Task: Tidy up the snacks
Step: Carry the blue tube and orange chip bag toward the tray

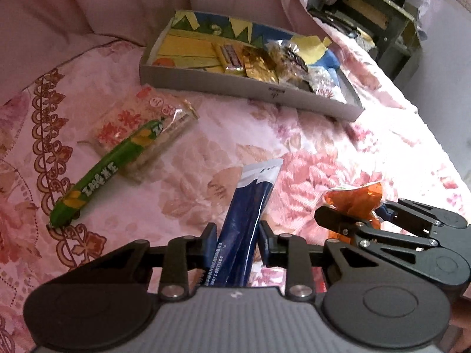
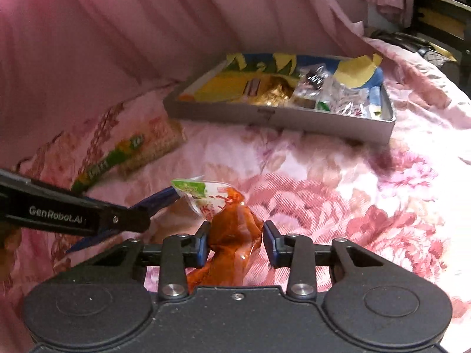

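Left gripper (image 1: 238,242) is clamped on the blue sachet (image 1: 250,209): the packet runs up between the two fingers, both pads pressing its sides, and its white-tipped top pokes well past the fingertips over the flowered bedspread (image 1: 206,147). Over on the right gripper (image 2: 237,242), the orange packet (image 2: 235,235) sits in the gap; the left pad is on the crumpled wrapper, while the right pad looks just beside it, so I can't tell whether that side is pressing. Its clear-and-green end sticks out beyond the fingers. The two grippers sit close, side by side. Out on the bedspread to the left, a green sausage stick (image 1: 103,170) lies across a clear cracker packet (image 1: 141,129), touching it. Farther back sits the grey box (image 1: 235,86), with several wrapped snacks already inside.
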Demonstrator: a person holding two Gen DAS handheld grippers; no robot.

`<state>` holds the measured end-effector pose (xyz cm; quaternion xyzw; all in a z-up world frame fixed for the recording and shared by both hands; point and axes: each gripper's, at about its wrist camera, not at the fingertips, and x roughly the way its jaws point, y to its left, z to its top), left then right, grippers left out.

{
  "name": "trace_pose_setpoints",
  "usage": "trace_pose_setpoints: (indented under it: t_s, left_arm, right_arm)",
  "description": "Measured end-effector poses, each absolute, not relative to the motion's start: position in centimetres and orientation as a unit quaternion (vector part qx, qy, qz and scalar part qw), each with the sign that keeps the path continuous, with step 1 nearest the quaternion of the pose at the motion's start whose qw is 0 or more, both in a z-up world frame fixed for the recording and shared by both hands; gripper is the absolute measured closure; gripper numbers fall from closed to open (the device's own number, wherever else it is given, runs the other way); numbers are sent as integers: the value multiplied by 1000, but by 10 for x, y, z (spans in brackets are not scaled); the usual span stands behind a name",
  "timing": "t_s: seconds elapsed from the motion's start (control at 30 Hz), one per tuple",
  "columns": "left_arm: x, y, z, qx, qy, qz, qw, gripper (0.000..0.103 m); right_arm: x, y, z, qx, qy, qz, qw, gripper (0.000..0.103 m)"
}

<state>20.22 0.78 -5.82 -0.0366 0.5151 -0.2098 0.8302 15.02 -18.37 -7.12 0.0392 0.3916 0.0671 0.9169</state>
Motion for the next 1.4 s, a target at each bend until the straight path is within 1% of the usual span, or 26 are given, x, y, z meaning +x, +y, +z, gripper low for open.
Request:
trace_pose_setpoints:
  t_s: [0.2, 0.43, 0.9, 1.13, 1.3, 1.4]
  left_arm:
    - [206, 7, -64, -34, 526, -202, 825, 73]
    - [208, 12, -64, -59, 526, -199, 825, 74]
    - [210, 14, -50, -103, 498, -210, 835, 74]
    - [245, 0, -22, -108, 452, -228, 856, 74]
    - [293, -17, -15, -130, 430, -224, 865, 74]
    - [324, -31, -13, -135, 417, -221, 871, 73]
  right_arm:
    - [153, -185, -72, 51, 394, 67, 915, 64]
    - [155, -186, -74, 62, 398, 67, 913, 64]
    - [157, -191, -62, 79, 371, 67, 923, 64]
    - [199, -206, -35, 52, 340, 79, 936, 64]
    - [243, -236, -18, 32, 304, 68, 950, 64]
    - [269, -257, -17, 46, 289, 49, 955, 64]
